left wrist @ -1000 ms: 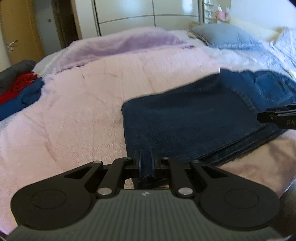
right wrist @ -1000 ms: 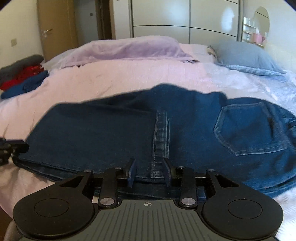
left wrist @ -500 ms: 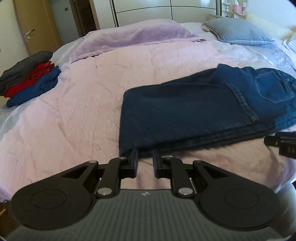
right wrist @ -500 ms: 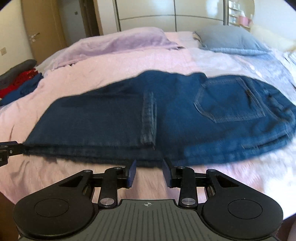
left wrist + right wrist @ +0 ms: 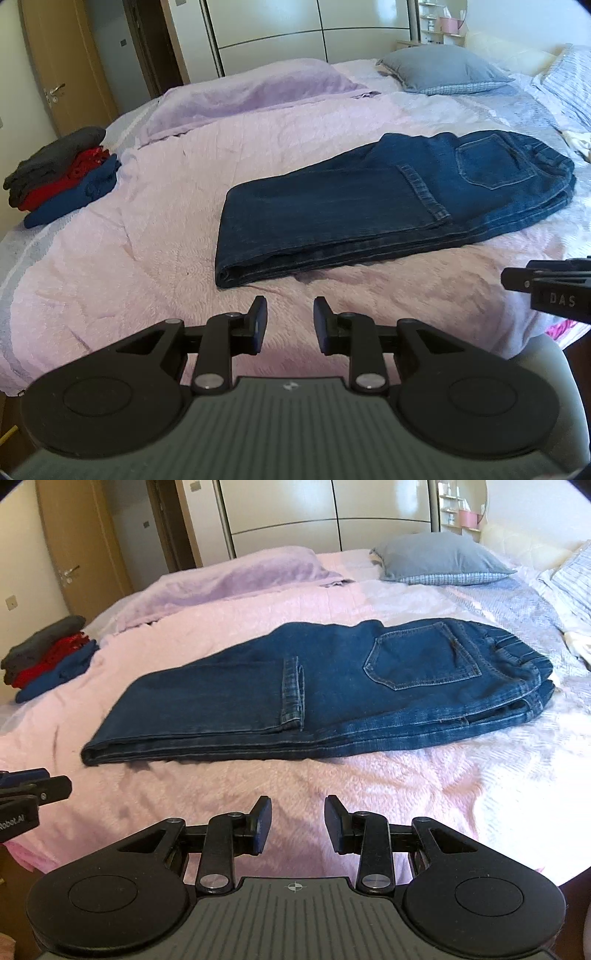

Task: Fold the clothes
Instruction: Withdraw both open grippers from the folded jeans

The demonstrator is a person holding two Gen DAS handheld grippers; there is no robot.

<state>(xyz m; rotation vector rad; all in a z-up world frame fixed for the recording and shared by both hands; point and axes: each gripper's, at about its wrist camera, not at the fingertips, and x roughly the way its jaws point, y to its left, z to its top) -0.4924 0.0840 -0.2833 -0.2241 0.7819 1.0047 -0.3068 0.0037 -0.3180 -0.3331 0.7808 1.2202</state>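
Dark blue jeans (image 5: 388,199) lie folded on the pink bedspread (image 5: 147,221), legs doubled over, back pocket up at the right end. They also show in the right wrist view (image 5: 314,698). My left gripper (image 5: 290,321) is open and empty, hovering near the bed's front edge, short of the jeans' folded end. My right gripper (image 5: 297,821) is open and empty, in front of the jeans' long edge. Each gripper's tip shows at the edge of the other's view.
A stack of folded clothes (image 5: 59,177), grey, red and blue, sits at the bed's left edge. A lilac blanket (image 5: 251,96) and a grey pillow (image 5: 443,70) lie at the far side. Wardrobe doors (image 5: 332,513) stand behind the bed.
Both grippers let go of the jeans, opened and pulled back toward the bed's front edge. The jeans now lie flat, folded.
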